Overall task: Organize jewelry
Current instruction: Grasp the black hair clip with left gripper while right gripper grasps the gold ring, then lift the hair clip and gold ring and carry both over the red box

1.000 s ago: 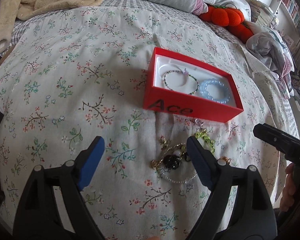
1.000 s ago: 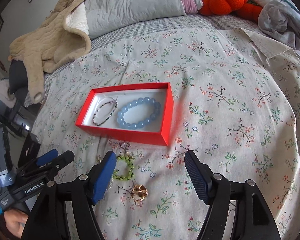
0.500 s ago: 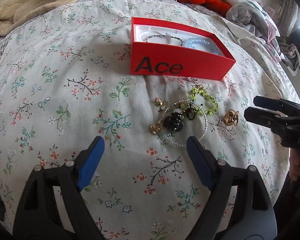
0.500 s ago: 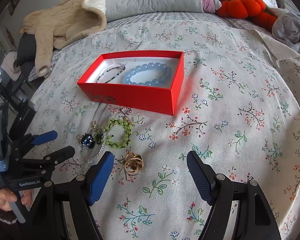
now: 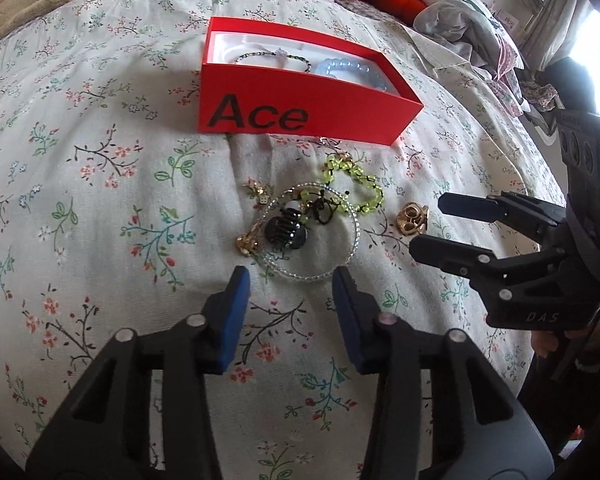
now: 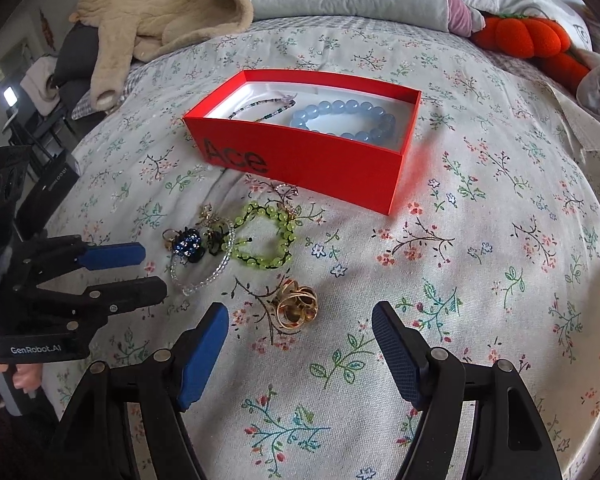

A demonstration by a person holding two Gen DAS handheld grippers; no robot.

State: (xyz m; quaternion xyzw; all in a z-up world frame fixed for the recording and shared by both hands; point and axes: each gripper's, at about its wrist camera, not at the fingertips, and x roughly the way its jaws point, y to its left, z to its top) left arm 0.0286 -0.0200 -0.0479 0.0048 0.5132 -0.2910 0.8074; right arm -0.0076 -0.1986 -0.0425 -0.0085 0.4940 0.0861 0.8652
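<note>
The left gripper point(image 5: 290, 280), half open and empty (right gripper point(image 6: 300, 328) gapes wide), could drag tangled neighbours with the clear bead bracelet point(image 5: 320, 272).

Lower part of blue bead bracelet point(image 5: 350, 72) hidden behind near wall of red box point(image 5: 300, 114), left wrist view. Thin beaded strand point(image 5: 274, 58) partly masked the same way. Tangle at 12 o'clock from left hand-held gripper point(image 5: 292, 280): clear bead loop point(image 5: 342, 258), dark clip point(image 5: 286, 232), small gold pieces point(image 5: 247, 242) overlapping, too knotted to separate. Tiny charm point(image 6: 286, 189) against box's near wall, right wrist view, too small to identify. Beige blanket point(image 5: 40, 4) cut off at 11 o'clock edge. Orange plush point(image 6: 528, 38) cropped at 2 o'clock.
</note>
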